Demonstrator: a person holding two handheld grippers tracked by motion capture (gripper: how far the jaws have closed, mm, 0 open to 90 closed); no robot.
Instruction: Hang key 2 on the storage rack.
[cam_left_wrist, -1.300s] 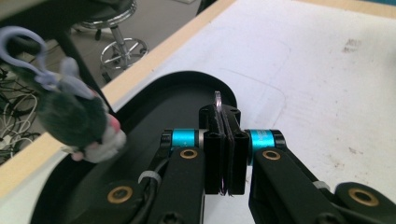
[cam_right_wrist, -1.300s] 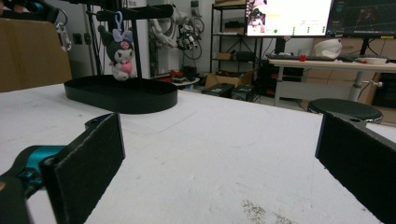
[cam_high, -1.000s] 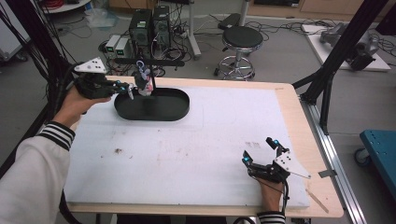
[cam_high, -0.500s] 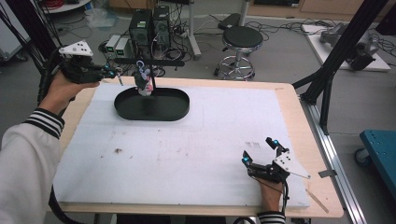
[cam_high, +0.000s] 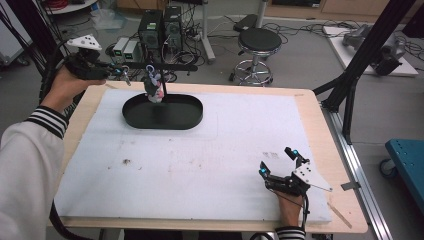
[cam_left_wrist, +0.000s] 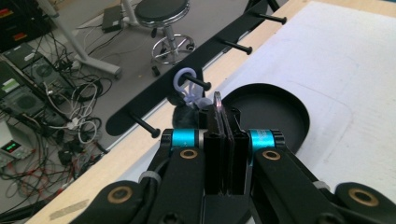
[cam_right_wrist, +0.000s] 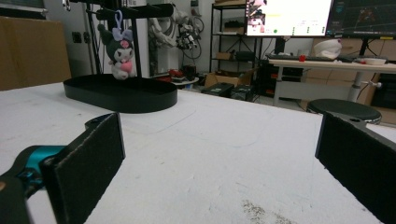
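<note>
Resting on the white foam mat (cam_high: 200, 165) at the near right corner, the right gripper (cam_high: 280, 162) sits with its jaws wide apart, nothing between them. Far ahead of it and to its left stands the black oval tray (cam_high: 163, 117) with a black peg rack (cam_high: 155, 65) rising from it. Hanging from one peg is a small dark plush keychain with a lilac ring (cam_high: 153, 86). Just left of that toy, the left gripper (cam_high: 124, 76) hovers, jaws pressed together and empty.
</note>
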